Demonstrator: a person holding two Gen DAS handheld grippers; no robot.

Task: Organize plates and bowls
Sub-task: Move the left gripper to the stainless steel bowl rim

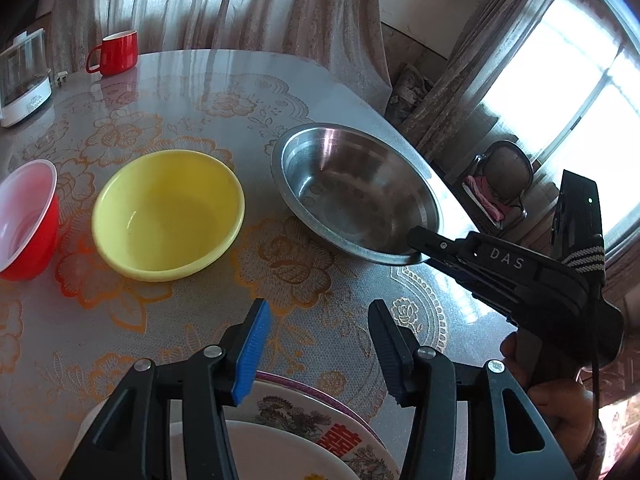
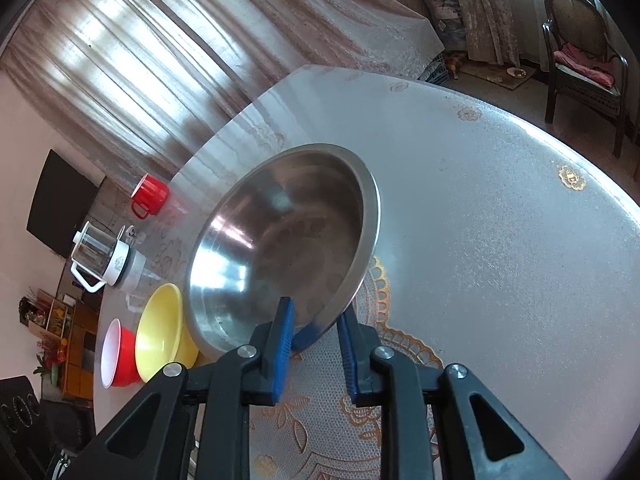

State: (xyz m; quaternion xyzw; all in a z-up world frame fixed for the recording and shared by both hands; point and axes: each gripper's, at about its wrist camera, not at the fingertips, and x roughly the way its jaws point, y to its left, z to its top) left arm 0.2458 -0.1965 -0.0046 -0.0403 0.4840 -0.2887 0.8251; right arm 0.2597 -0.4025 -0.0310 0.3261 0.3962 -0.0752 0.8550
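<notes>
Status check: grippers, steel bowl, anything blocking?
Right gripper astride steel bowl rim. Left gripper open, empty, above plates. Yellow bowl beside, apart.

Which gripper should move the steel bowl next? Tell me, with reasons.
Right. The right gripper already straddles the near rim of the steel bowl, one finger inside and one outside. The left gripper stands open with nothing between its jaws, above the patterned plate, apart from the bowl.

Three bowls [image 1: 168, 212], two stacked plates [image 1: 304, 432], one red mug [image 1: 116, 53], one kettle [image 1: 24, 80], two grippers [image 1: 320, 352].
</notes>
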